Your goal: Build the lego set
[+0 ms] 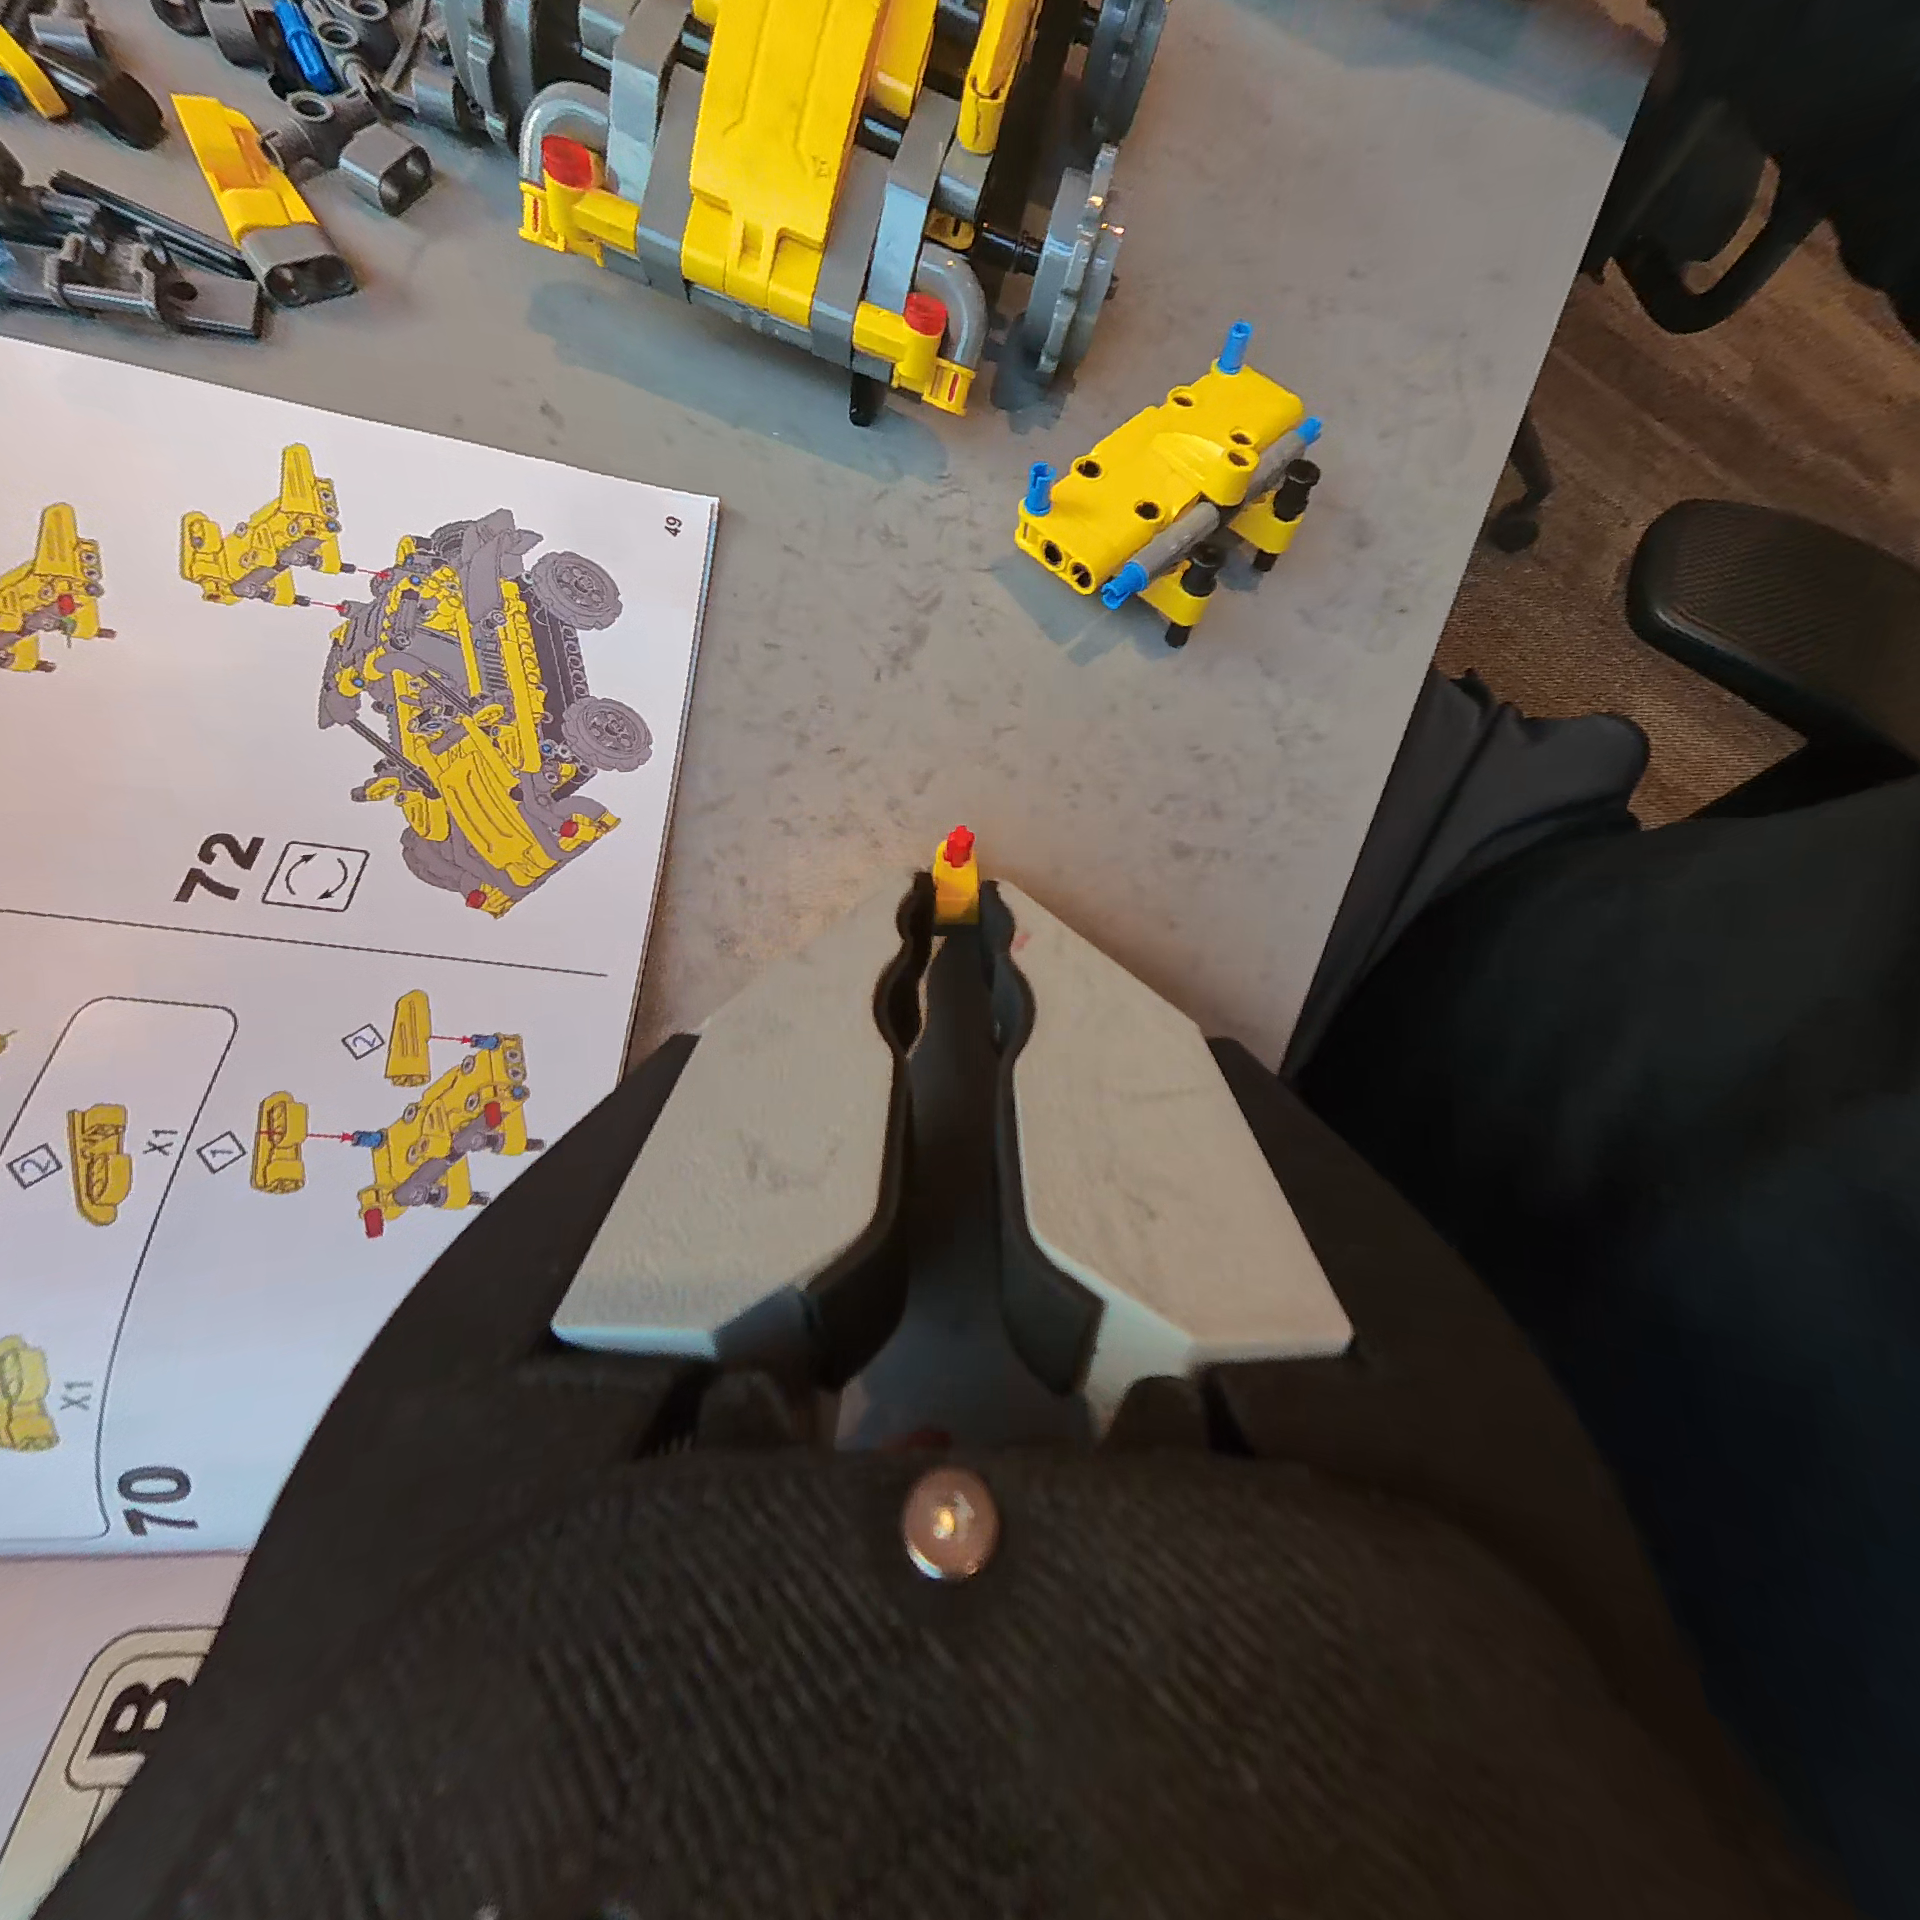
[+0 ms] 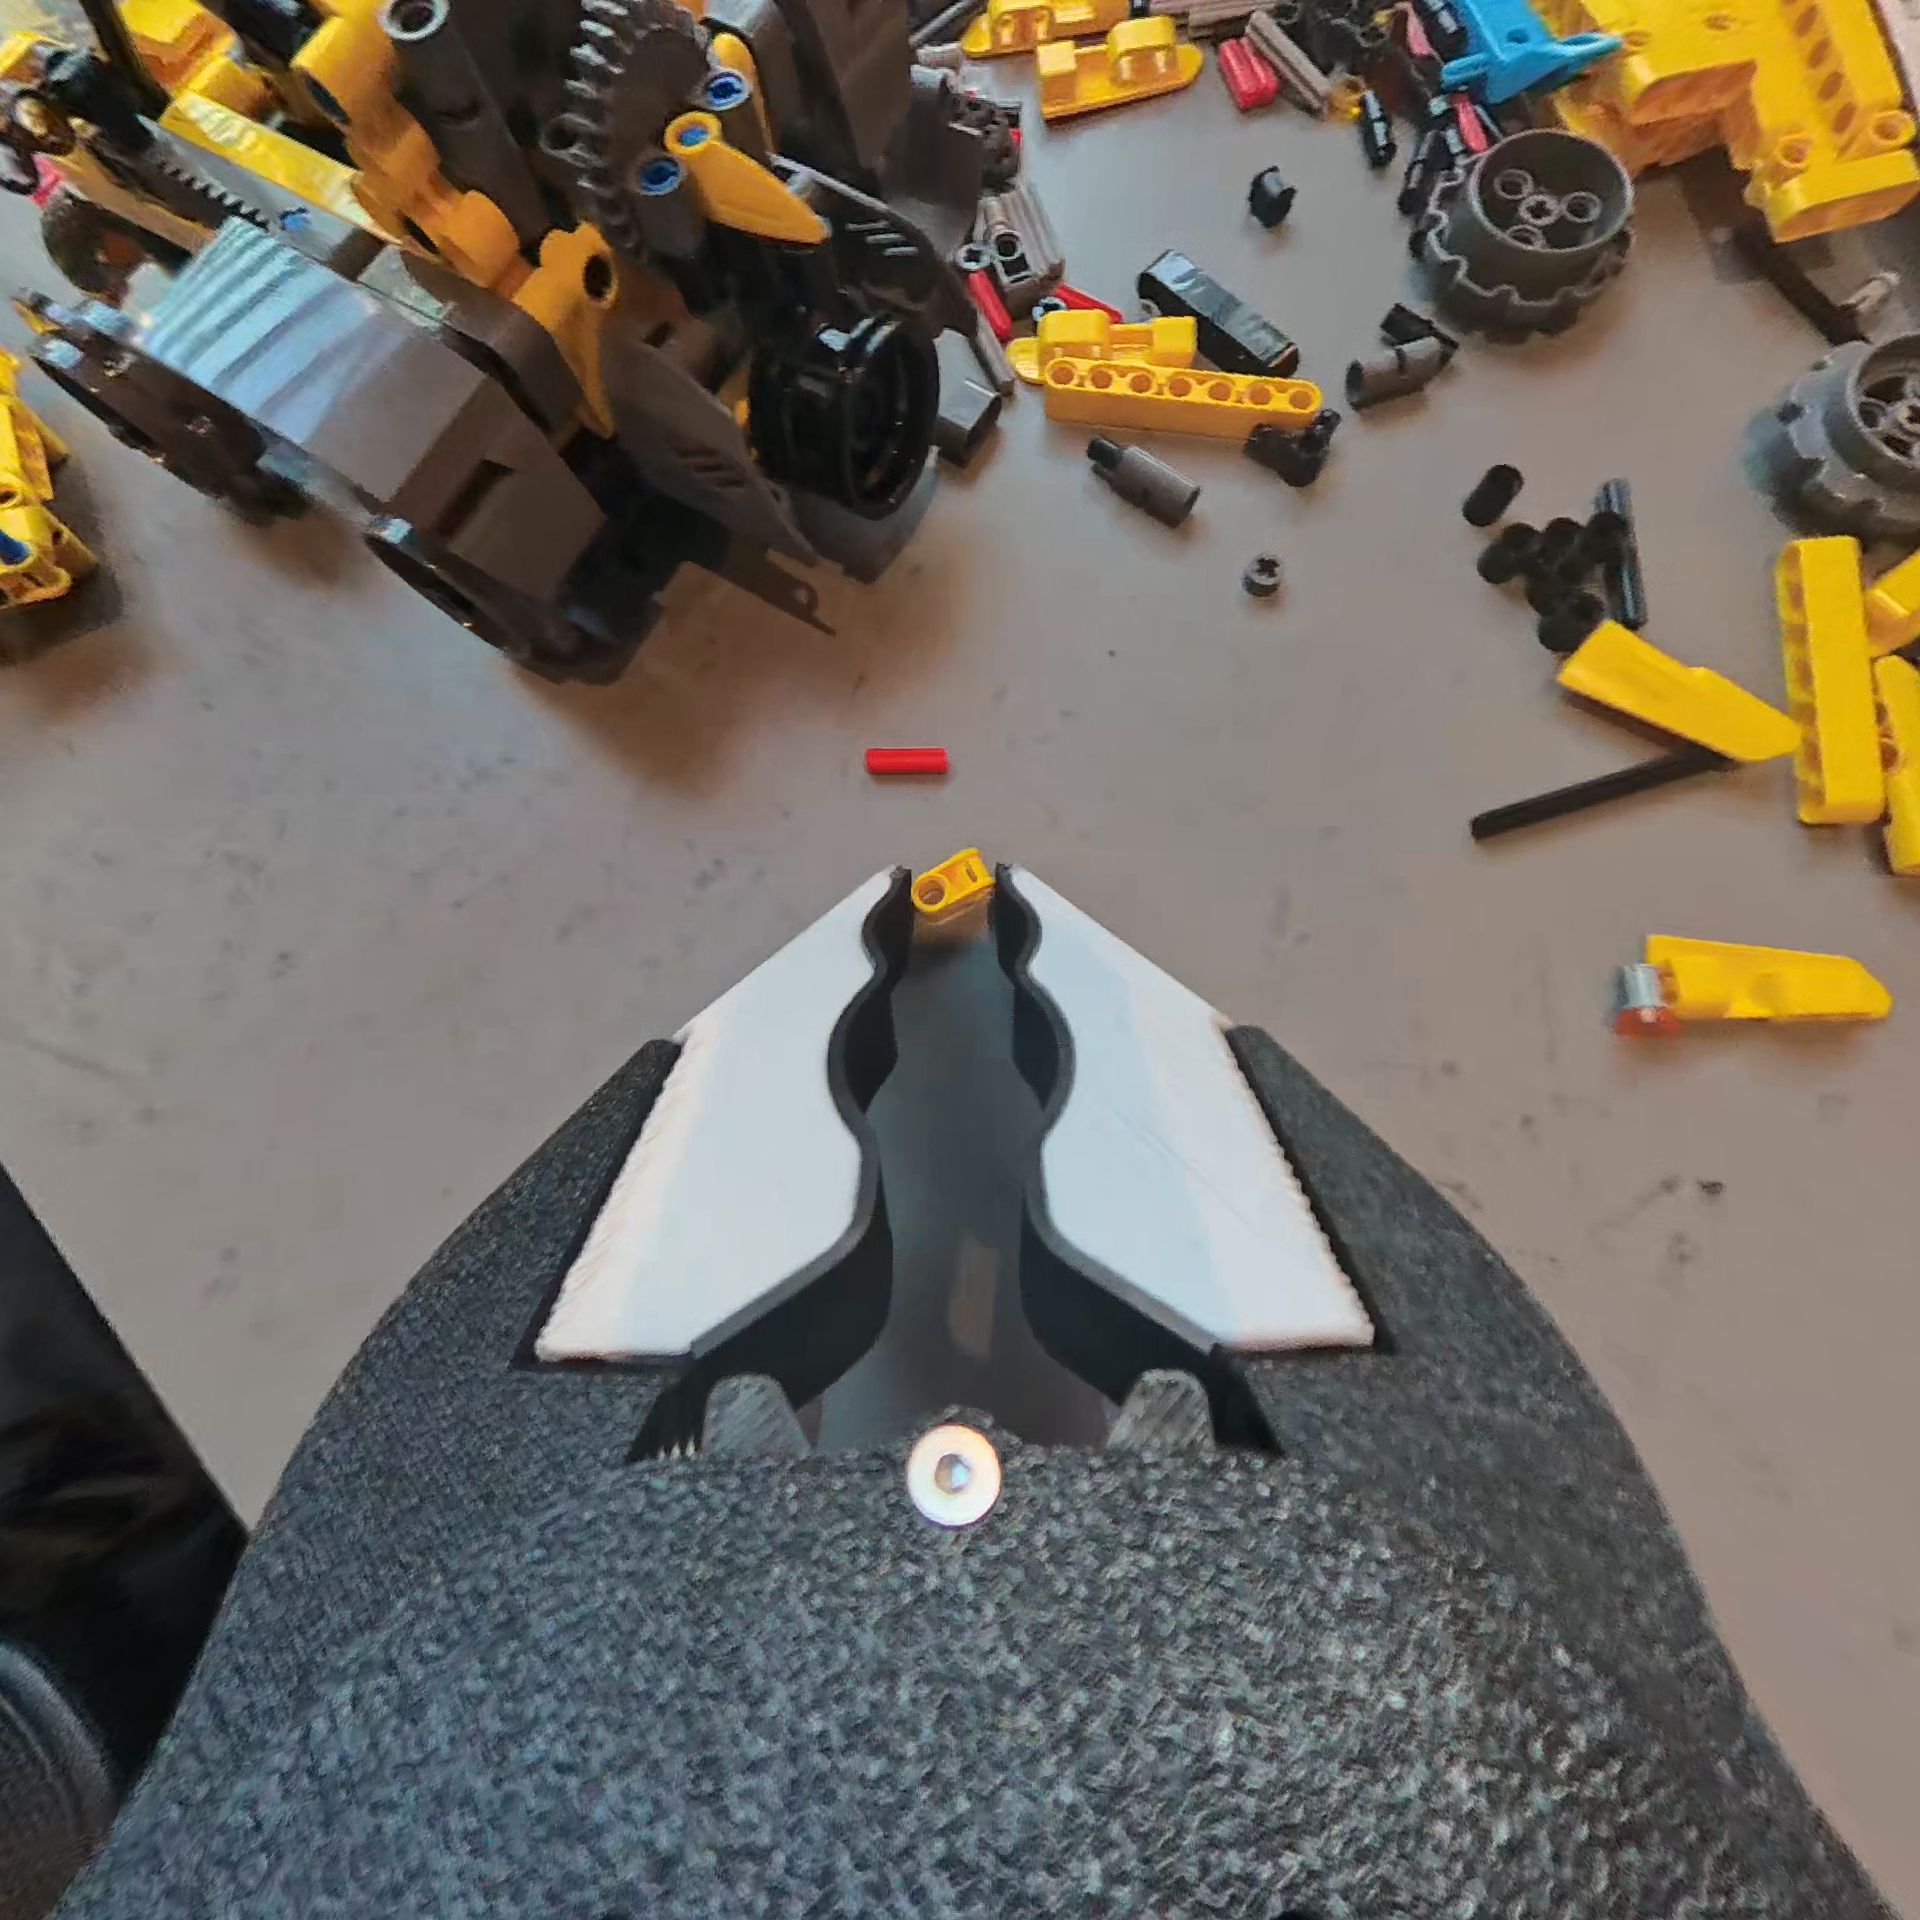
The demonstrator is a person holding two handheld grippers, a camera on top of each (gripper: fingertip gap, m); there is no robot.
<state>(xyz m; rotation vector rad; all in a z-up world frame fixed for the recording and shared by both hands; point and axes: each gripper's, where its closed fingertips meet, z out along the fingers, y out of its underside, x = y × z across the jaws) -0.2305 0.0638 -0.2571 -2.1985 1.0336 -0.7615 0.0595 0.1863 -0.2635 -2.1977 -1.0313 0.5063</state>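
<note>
My left gripper [image 1: 956, 902] is shut on a small yellow connector with a red axle [image 1: 955, 868] sticking out of its tip, held above the grey table. A small yellow sub-assembly with blue pins [image 1: 1174, 488] stands on the table ahead and to the right. A large yellow and grey vehicle model [image 1: 790, 177] stands farther off. My right gripper [image 2: 951, 894] is shut on a small yellow connector with a round hole [image 2: 951, 883]. A loose red axle [image 2: 906, 762] lies on the table just beyond it.
An open instruction booklet [image 1: 343, 831] lies left of the left gripper. The table edge [image 1: 1455, 582] runs at the right, with office chairs beyond. In the right wrist view the model's underside [image 2: 499, 343] is at upper left; loose yellow beams, black pins and grey wheels [image 2: 1522, 229] lie scattered right.
</note>
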